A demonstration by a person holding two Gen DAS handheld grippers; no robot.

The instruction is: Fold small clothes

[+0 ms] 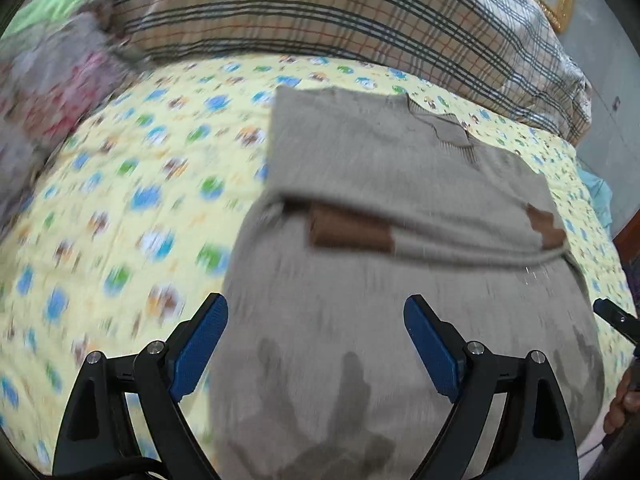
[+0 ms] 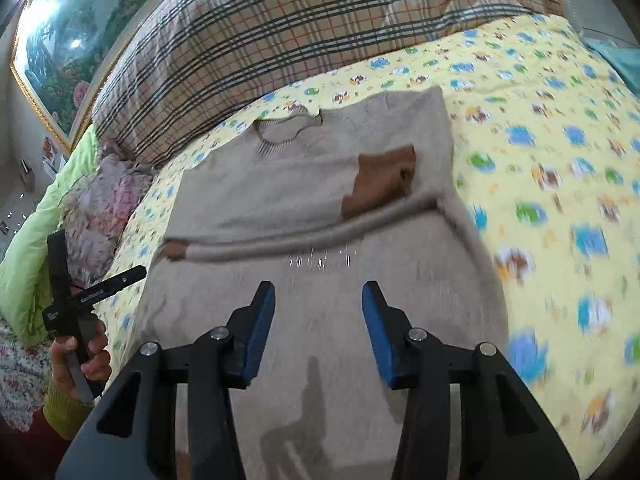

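A: Where's the sweater [image 1: 400, 184]?
B: Flat on the yellow quilt [image 1: 120, 208], both sleeves [image 2: 384, 184] folded across the chest.
A: Tongs?
B: Left gripper [image 1: 316, 344] wide, right gripper [image 2: 319, 324] parted, both empty, over the hem.
A: Risk?
B: Prob. a shallow pinch at the hem, so one layer lifts and the sleeves slide off.

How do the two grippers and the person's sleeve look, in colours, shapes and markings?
The left gripper and the right gripper are alike: black angular arms with round silver pivot bolts, and flat blue textured pads on the fingers. A thin black cable runs under the left one. Its black handle bears small white lettering, too blurred to read. The sleeve is olive-yellow knit.
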